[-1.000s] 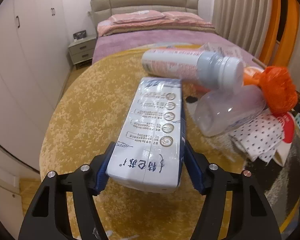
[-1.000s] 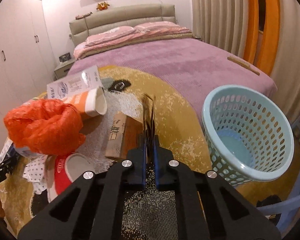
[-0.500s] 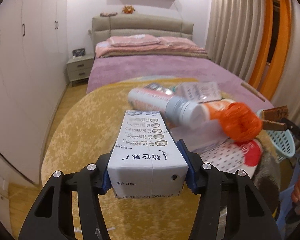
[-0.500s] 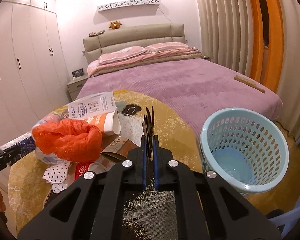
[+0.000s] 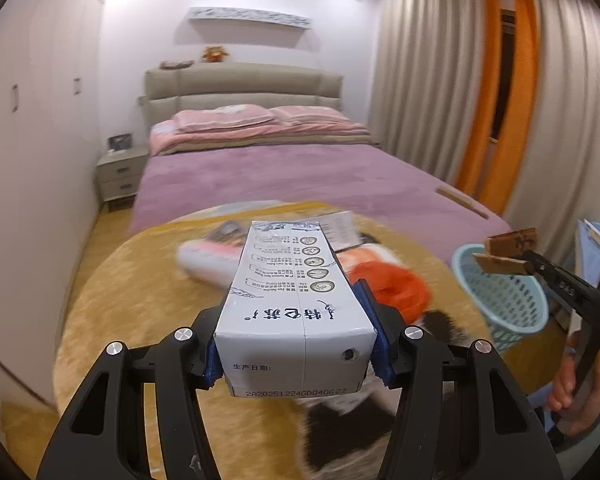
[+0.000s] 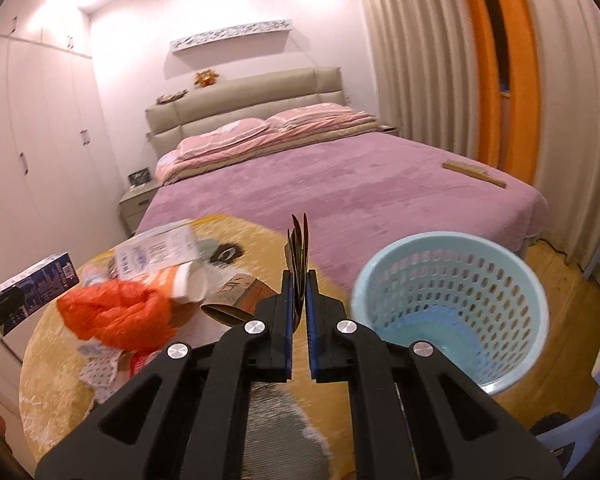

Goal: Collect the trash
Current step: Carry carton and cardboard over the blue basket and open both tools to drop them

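My left gripper (image 5: 296,340) is shut on a white and blue milk carton (image 5: 288,288), held lengthwise well above the round yellow rug (image 5: 140,312). My right gripper (image 6: 299,292) is shut on a flattened brown cardboard piece (image 6: 298,252), seen edge-on; it also shows in the left wrist view (image 5: 508,256) above the light blue basket (image 5: 504,300). In the right wrist view the basket (image 6: 448,304) stands just right of the gripper. An orange plastic bag (image 6: 116,312), a paper cup (image 6: 184,280) and a brown tube (image 6: 236,300) lie on the rug.
A bed with a purple cover (image 6: 340,184) stands behind the rug. White wardrobes (image 6: 32,152) line the left wall, with a nightstand (image 5: 118,172) beside the bed. Curtains (image 6: 440,60) hang at the right. A dotted cloth (image 6: 100,372) lies on the rug.
Both grippers have risen and tilted up, so the rug and trash sit lower and farther. The carton has lifted off the rug. The cardboard piece has moved toward the basket.
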